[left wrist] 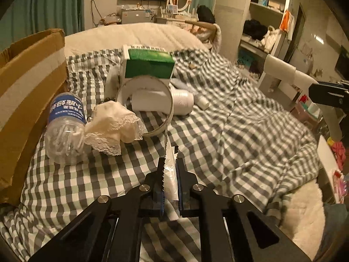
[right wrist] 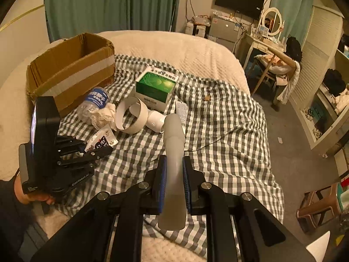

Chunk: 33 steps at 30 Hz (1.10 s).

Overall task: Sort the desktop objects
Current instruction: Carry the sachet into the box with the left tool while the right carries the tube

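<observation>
From the left wrist view, the left gripper is clamped on a flat snack packet with a serrated edge, held above the checked cloth. Beyond the green box lies plain bedding; in front of the box sit a white ring and a white cylinder, with a water bottle and a lace cloth to the box's left, beside a cardboard box. From the right wrist view, the right gripper grips a pale tube pointing toward the green box. Left of that box stand the cardboard box, bottle and ring; the left gripper holds the packet nearer the camera.
</observation>
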Available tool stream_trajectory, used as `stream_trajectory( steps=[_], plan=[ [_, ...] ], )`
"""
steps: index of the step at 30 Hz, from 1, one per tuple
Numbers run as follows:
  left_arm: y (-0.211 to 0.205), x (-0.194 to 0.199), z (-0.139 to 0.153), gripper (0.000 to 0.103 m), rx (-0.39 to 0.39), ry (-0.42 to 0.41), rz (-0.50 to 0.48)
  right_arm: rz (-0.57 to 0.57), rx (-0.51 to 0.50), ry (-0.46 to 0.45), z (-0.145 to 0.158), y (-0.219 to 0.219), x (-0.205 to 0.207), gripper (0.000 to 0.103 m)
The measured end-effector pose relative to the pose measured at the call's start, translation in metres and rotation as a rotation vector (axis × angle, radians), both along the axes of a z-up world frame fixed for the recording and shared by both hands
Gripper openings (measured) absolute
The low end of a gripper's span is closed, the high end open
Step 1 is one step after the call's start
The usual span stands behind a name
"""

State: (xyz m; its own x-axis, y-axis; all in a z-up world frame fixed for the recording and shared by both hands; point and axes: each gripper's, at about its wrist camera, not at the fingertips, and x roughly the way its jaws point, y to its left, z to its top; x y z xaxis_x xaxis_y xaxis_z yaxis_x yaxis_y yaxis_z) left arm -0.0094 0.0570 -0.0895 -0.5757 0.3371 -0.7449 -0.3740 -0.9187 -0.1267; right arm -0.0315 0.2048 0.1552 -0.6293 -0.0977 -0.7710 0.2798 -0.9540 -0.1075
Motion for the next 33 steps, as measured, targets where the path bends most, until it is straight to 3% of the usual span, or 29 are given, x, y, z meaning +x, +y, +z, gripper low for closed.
stream_trajectory(
  steps=[5, 11, 16, 20, 24, 26, 29, 32, 33],
  plan=[
    [-0.011, 0.007, 0.029, 0.008, 0.065, 0.047, 0.031, 0.012, -0.005, 0.030, 0.022, -0.011, 0.012, 0.013],
    [-0.041, 0.013, 0.093, 0.008, 0.132, 0.161, 0.109, 0.079, -0.079, 0.062, 0.052, -0.037, 0.008, 0.013],
    [-0.093, 0.003, 0.153, 0.008, 0.185, 0.267, 0.194, 0.138, -0.169, 0.075, 0.069, -0.077, -0.017, 0.013],
    [-0.151, -0.027, 0.177, 0.008, 0.185, 0.297, 0.306, 0.196, -0.242, 0.058, 0.072, -0.121, -0.052, 0.013],
    [-0.208, -0.054, 0.161, 0.008, 0.150, 0.272, 0.439, 0.264, -0.329, 0.034, 0.067, -0.181, -0.095, 0.013],
    [-0.234, -0.064, 0.138, 0.008, 0.184, 0.221, 0.481, 0.275, -0.355, 0.017, 0.061, -0.203, -0.111, 0.013],
    [-0.253, -0.076, 0.115, 0.008, 0.152, 0.165, 0.524, 0.284, -0.415, -0.028, 0.048, -0.235, -0.141, 0.013],
    [-0.265, -0.081, 0.109, 0.010, 0.197, 0.163, 0.518, 0.260, -0.488, -0.045, 0.039, -0.255, -0.163, 0.020],
    [-0.265, -0.079, 0.107, 0.012, 0.197, 0.170, 0.520, 0.254, -0.508, -0.048, 0.037, -0.257, -0.167, 0.028]
  ],
)
